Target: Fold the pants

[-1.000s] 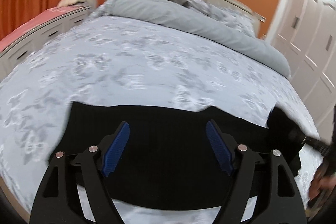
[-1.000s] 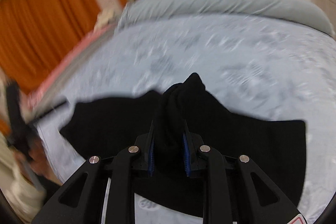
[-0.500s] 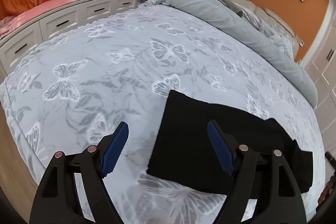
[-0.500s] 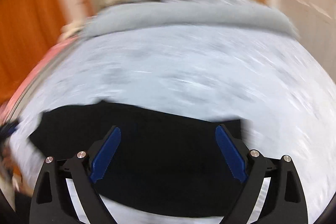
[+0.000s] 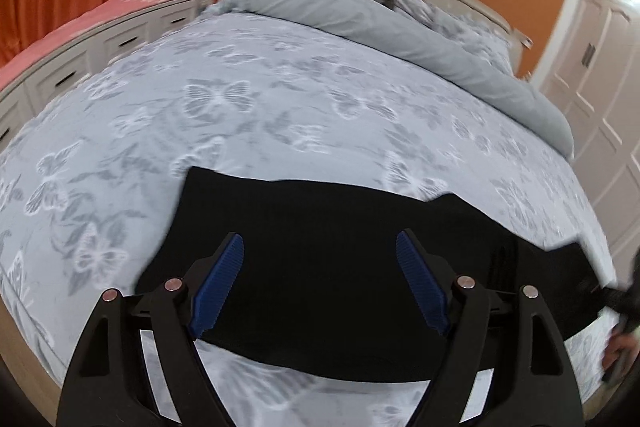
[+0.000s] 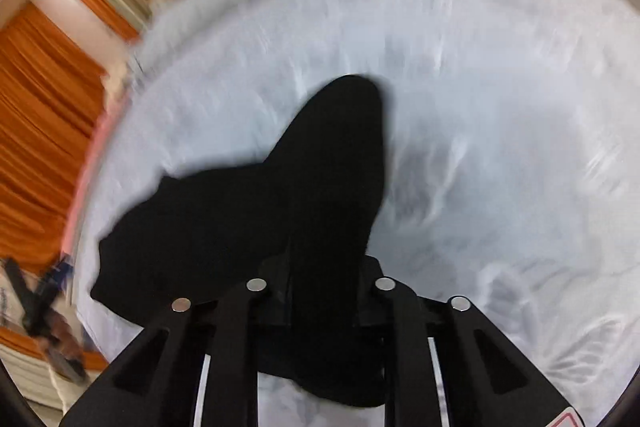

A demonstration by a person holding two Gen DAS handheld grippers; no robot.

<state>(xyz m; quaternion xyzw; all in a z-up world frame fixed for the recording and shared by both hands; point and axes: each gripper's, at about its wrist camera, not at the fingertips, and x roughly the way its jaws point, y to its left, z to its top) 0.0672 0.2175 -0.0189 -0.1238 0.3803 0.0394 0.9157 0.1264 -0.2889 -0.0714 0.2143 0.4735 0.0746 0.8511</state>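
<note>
The black fabric pants (image 5: 340, 267) lie flat on the butterfly-print grey bed (image 5: 240, 107), toward six o'clock. The left claw (image 5: 320, 287) hangs wide open above them, gripping nothing. The right claw (image 6: 324, 291) is closing on a raised bunch of the pants. No writing is legible.

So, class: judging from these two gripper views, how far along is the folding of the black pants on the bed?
Done: the black fabric pants lie as a flat band on the butterfly-print bedspread. In hand: the right gripper is closing on a raised bunch of fabric; the left gripper hovers open. Left: carrying that end across and flattening it.
</note>
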